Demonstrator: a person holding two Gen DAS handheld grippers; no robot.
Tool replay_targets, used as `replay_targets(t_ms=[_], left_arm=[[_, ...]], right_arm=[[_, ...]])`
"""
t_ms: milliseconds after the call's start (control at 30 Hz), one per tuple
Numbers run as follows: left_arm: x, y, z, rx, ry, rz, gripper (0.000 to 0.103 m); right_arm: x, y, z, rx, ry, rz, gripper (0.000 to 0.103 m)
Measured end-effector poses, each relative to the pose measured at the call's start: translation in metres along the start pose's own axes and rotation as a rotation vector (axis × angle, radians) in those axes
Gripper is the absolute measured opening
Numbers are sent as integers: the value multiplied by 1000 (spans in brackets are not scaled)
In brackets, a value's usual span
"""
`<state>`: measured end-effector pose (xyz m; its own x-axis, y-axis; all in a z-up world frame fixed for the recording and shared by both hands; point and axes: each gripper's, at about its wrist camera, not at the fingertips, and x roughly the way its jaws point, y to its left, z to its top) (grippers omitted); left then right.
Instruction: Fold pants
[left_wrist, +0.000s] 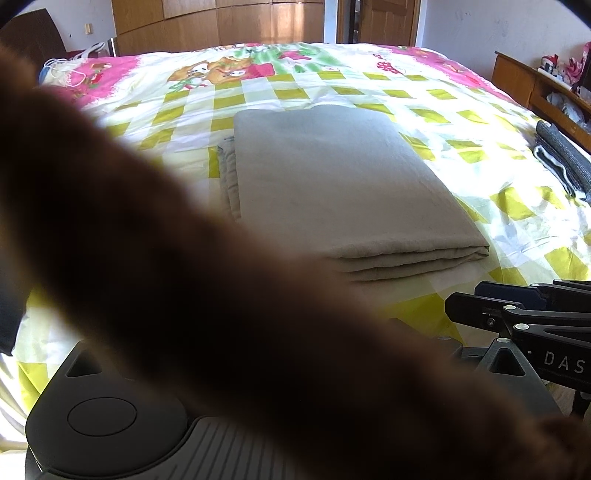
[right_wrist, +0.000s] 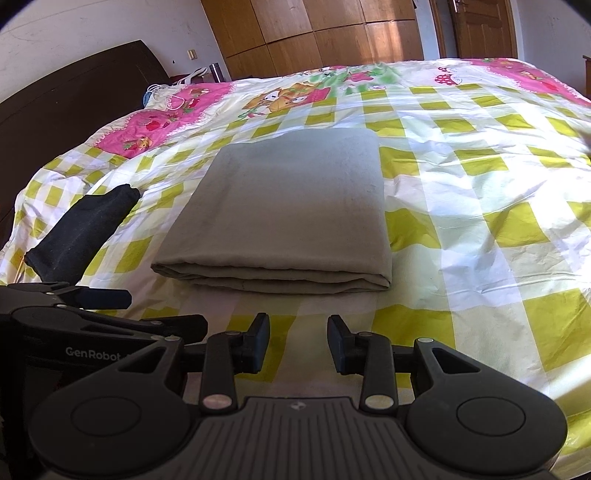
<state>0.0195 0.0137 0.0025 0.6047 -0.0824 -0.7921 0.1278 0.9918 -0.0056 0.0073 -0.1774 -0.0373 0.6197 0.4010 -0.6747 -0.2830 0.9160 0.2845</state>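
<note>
Beige pants (right_wrist: 280, 210) lie folded on bed (right_wrist: 480, 206); right gripper (right_wrist: 298, 343) part open, empty; left gripper (right_wrist: 125, 314) wide, empty.

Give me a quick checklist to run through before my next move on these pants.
1. Beige pants folded into a flat stack on the bedspread: ok.
2. Layers aligned at the near edge: ok.
3. Right gripper empty, short of the pants: ok.
4. Left gripper clear of the pants: ok.
5. Left wrist view unobstructed: not ok, a blurred brown shape covers it.
6. Left gripper empty: cannot tell.
</note>
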Motion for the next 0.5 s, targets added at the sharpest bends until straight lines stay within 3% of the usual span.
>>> replay_targets(t_ms=[500], left_arm=[[5, -2, 0, -5, 10, -11, 103]], right_arm=[[2, 3, 0, -11, 11, -52, 48]])
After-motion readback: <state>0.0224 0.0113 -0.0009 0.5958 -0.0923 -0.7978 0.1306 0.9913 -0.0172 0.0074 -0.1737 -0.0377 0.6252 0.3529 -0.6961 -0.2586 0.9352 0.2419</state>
